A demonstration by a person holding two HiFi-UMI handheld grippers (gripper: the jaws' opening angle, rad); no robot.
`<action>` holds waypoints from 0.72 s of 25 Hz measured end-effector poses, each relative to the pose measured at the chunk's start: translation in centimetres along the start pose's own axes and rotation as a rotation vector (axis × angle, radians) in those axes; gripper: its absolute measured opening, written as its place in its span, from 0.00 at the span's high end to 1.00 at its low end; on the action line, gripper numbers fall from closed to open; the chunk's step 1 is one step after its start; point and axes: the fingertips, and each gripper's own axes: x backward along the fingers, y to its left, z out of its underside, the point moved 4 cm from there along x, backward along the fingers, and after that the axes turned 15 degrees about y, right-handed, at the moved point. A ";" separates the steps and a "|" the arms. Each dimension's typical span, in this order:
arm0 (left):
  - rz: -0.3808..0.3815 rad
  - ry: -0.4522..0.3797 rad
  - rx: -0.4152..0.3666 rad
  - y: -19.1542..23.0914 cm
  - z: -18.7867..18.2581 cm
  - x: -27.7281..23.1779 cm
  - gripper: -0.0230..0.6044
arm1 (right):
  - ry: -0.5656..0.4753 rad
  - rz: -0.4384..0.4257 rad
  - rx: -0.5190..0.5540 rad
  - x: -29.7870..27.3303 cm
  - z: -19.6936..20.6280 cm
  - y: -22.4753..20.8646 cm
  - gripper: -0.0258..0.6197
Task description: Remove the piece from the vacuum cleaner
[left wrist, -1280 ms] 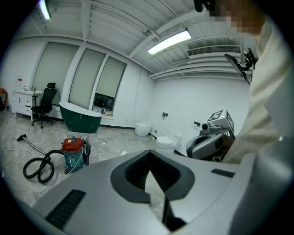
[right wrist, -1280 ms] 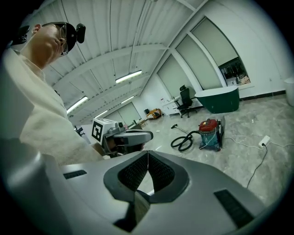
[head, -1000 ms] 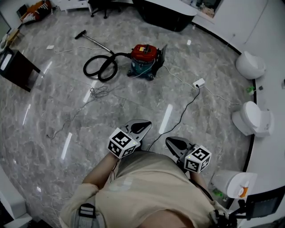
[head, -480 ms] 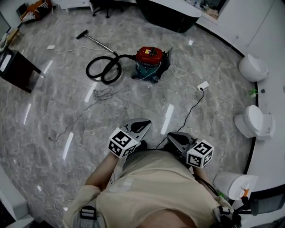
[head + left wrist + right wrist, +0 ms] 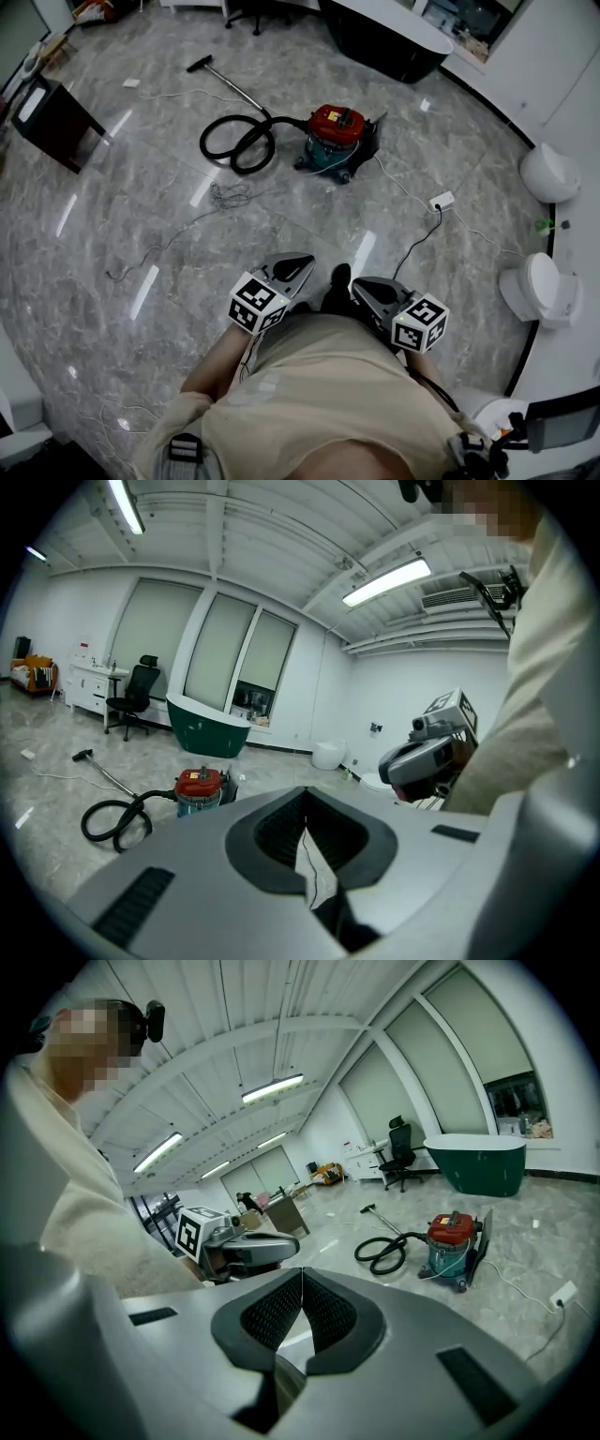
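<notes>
The vacuum cleaner (image 5: 336, 139), red lid on a teal drum, stands on the grey marble floor far ahead of me. Its black hose (image 5: 239, 145) coils to the left and runs into a thin wand with a floor nozzle (image 5: 202, 64). Both grippers are held close to my body, well short of it. The left gripper (image 5: 298, 265) is shut with nothing between its pads, and the vacuum cleaner (image 5: 199, 789) shows beyond its jaws. The right gripper (image 5: 366, 291) is also shut and empty, with the vacuum cleaner (image 5: 450, 1246) off to its right.
A white power strip (image 5: 441, 201) with a black cable lies right of the vacuum. A loose tangle of wire (image 5: 225, 195) lies on the floor ahead left. A dark green tub (image 5: 384, 37) stands behind, white fixtures (image 5: 551, 173) line the right wall, and a dark box (image 5: 56, 122) sits far left.
The vacuum cleaner has slid lower and to the right in the head view as I come closer. Both grippers stay shut in front of my body.
</notes>
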 end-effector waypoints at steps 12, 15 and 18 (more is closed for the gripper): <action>-0.003 0.106 -0.030 1.4 -5.8 -6.6 0.97 | -0.027 -0.065 -0.107 0.7 -1.0 -8.6 0.96; 0.016 0.134 -0.077 1.1 -8.6 -9.7 0.97 | -0.048 -0.064 -0.134 1.8 -1.7 -11.6 0.96; 0.032 0.151 -0.135 0.3 -11.7 -12.9 0.97 | -0.059 -0.081 -0.163 3.0 -2.0 -14.6 0.96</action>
